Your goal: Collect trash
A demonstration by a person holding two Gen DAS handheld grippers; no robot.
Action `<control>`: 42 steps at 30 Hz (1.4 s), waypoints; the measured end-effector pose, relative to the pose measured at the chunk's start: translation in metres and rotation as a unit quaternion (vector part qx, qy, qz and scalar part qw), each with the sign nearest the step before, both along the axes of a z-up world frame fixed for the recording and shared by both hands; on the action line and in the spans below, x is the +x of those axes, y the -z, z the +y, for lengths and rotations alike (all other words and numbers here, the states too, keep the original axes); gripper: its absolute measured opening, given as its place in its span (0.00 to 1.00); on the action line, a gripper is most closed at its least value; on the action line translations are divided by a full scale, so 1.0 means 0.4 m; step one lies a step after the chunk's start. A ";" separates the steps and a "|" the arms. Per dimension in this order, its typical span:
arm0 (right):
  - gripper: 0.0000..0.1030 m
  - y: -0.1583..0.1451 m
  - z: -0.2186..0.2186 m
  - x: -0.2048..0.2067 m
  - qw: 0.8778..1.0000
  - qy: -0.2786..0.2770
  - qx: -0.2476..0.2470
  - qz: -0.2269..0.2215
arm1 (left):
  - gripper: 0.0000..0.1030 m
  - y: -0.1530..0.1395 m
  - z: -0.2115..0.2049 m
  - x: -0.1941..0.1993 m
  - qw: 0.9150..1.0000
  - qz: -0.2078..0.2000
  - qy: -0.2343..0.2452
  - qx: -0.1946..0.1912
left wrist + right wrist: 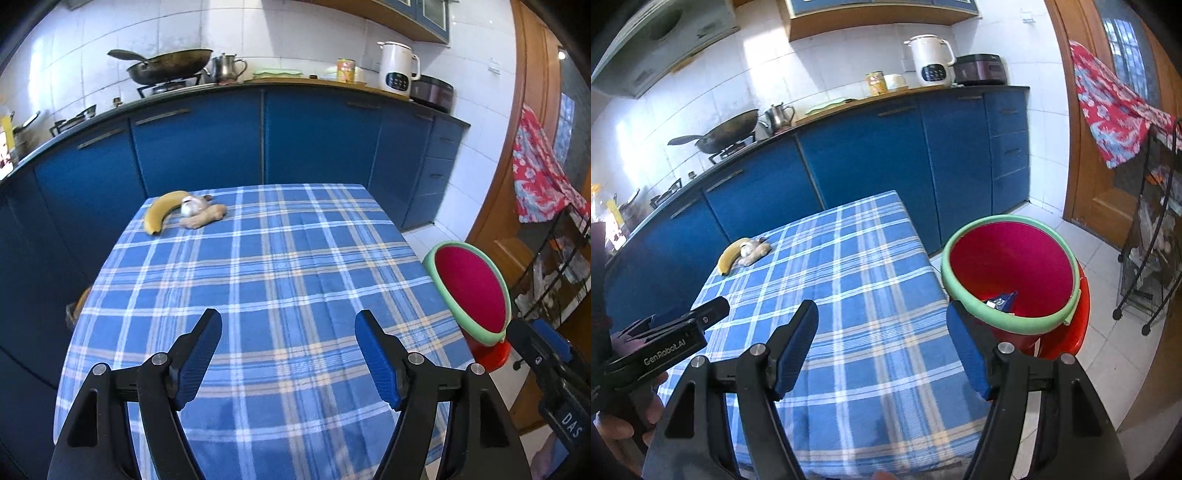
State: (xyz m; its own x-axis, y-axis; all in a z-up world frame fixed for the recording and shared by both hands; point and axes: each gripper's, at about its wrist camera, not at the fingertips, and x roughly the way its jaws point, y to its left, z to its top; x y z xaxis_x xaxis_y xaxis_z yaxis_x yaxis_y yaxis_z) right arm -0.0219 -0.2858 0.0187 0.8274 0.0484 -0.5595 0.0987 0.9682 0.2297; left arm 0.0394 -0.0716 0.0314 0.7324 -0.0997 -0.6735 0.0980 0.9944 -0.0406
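While both jaws stand wide apart and hold nothing, the left hand-held gripper and right hand-held gripper hover over the checked worktop. At its far left corner lie a banana, garlic and ginger, touching. Beside the worktop's right edge stands a red bin holding a blue wrapper.

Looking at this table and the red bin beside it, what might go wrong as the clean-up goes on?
The banana, garlic and ginger lie touching at the far corner, so grabbing one may nudge another off the table. The bin stands beside the table and seems to lean, so a careless drop could miss it. Both grippers are open and empty.
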 end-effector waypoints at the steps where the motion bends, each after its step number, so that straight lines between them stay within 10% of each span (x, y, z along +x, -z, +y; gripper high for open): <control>1: 0.71 -0.001 0.007 -0.004 1.000 -0.003 -0.002 -0.001 | 0.74 -0.001 0.003 -0.005 1.000 0.000 -0.002 0.002; 42: 0.72 -0.007 0.032 -0.029 1.000 -0.006 -0.008 -0.006 | 0.74 -0.004 0.005 -0.033 1.000 -0.001 -0.005 -0.010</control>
State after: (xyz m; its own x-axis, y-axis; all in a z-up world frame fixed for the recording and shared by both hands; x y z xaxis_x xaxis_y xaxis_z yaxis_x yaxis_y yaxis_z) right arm -0.0336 -0.2731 0.0215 0.8337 0.0487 -0.5501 0.0853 0.9728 0.2154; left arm 0.0261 -0.0695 0.0330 0.7346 -0.1059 -0.6702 0.0885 0.9943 -0.0601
